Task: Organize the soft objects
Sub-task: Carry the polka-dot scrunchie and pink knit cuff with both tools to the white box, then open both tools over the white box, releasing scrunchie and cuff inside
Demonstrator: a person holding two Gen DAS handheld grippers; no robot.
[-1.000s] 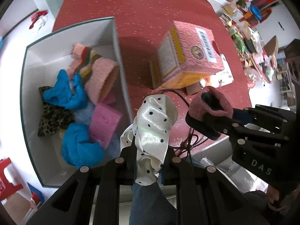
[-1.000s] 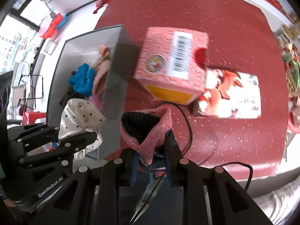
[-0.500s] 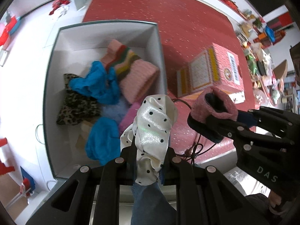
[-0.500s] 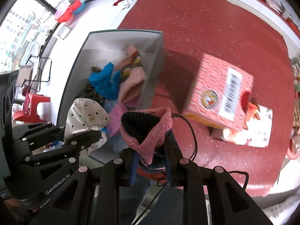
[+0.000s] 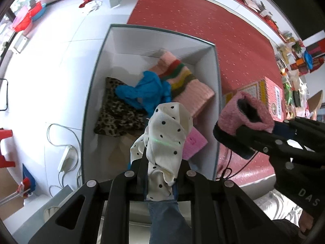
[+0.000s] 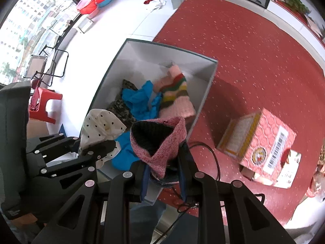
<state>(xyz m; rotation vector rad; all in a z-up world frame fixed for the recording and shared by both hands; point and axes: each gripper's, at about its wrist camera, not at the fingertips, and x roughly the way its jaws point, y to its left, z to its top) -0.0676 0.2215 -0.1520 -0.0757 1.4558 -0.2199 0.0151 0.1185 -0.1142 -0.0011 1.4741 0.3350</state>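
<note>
Over the white open-topped cardboard box [image 5: 217,93], the left gripper [image 5: 160,163] pinches a cream polka-dot satin cloth [image 5: 166,140] and the right gripper [image 6: 162,168] a pink knitted sock [image 6: 160,142]; dropping both in apparently comes next.

Polka-dot cloth [image 5: 165,136] hides part of the pink pad [image 5: 193,143].

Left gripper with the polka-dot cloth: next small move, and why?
Probably ease the left gripper forward and down over the white box, then open. It is shut on the polka-dot cloth, which already hangs above the box's near end, where other soft items lie.
</note>
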